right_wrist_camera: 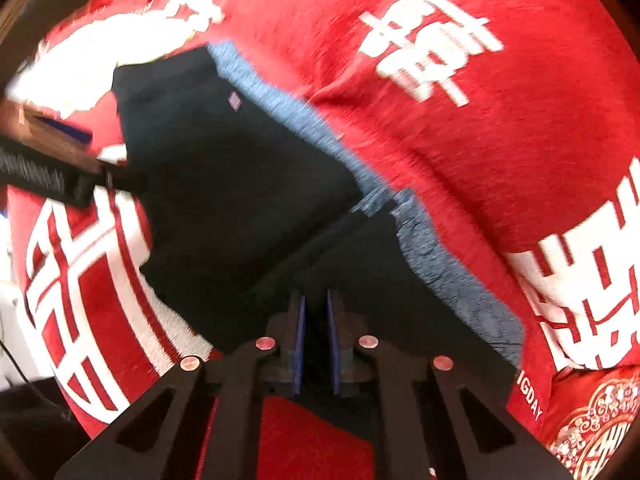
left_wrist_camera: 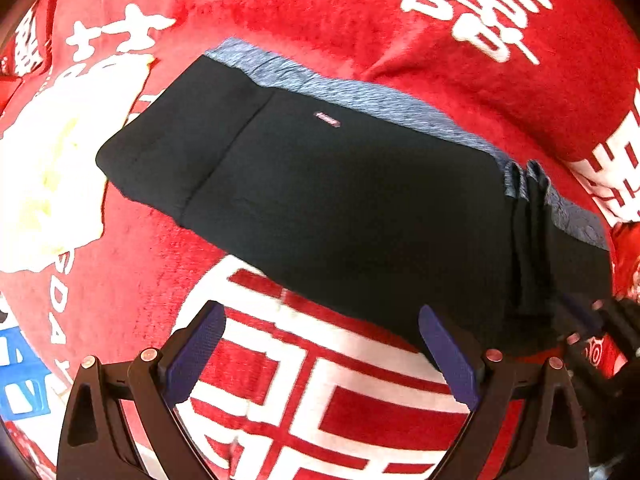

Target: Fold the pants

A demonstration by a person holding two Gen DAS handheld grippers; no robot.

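Observation:
Black pants (left_wrist_camera: 340,200) with a blue-grey inner band (left_wrist_camera: 380,100) lie folded on a red blanket (left_wrist_camera: 320,12). My left gripper (left_wrist_camera: 320,316) hovers open over their near edge, with nothing between its blue pads (left_wrist_camera: 200,344). At the right end, my right gripper (right_wrist_camera: 316,300) is shut on the pants' (right_wrist_camera: 240,200) black cloth, which bunches into pleats (left_wrist_camera: 524,208) there. The right gripper (left_wrist_camera: 584,316) also shows at the right edge of the left wrist view. In the right wrist view the left gripper (right_wrist_camera: 60,160) appears at the far left.
The blanket carries large white characters (left_wrist_camera: 472,8) and a white round emblem (left_wrist_camera: 320,380) under the left gripper. A white and pale yellow cloth (left_wrist_camera: 52,168) lies left of the pants. A red embroidered cushion (right_wrist_camera: 592,420) sits at lower right.

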